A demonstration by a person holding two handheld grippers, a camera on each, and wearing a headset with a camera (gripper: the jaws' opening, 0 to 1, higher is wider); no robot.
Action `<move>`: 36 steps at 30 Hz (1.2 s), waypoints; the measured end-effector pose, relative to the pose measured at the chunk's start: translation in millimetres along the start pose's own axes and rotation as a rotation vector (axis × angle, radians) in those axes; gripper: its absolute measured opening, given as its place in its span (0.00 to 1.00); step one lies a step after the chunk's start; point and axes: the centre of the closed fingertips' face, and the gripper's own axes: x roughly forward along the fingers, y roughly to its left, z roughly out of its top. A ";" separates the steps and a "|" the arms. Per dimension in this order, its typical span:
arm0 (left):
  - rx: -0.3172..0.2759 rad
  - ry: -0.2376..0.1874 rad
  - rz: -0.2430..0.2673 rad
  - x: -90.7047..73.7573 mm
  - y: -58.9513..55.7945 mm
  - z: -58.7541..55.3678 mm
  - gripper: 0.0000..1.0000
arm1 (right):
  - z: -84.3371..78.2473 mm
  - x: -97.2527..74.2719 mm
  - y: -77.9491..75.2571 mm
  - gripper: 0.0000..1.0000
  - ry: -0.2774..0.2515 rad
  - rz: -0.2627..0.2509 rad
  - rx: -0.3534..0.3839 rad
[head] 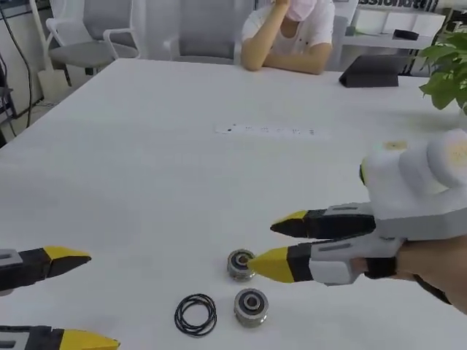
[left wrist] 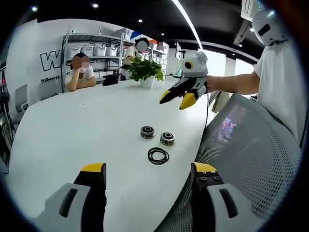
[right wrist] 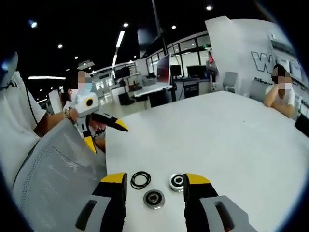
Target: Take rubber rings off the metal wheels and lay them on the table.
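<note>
Two wheels are set close together on the counter: a far wheel and a near wheel. Black rings are laid just beside the near wheel. The right claw is held open above them. The left claw is also held open, well apart.
</note>
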 end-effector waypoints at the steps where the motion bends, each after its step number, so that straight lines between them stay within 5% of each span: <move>1: -0.004 -0.003 0.002 -0.1 0.3 0.2 0.69 | -2.6 -1.4 0.1 0.45 0.009 -0.005 -0.011; 12: -0.034 -0.017 0.021 -0.5 1.1 -3.2 0.71 | -27.4 -14.9 2.9 0.55 0.011 -0.048 0.025; 29: -0.070 0.007 0.035 0.0 -2.4 -14.9 0.79 | -88.4 -40.4 2.2 0.67 0.075 -0.112 0.104; 36: -0.072 0.036 0.033 1.4 -4.5 -22.0 0.86 | -102.0 -48.2 1.6 0.70 0.074 -0.142 0.140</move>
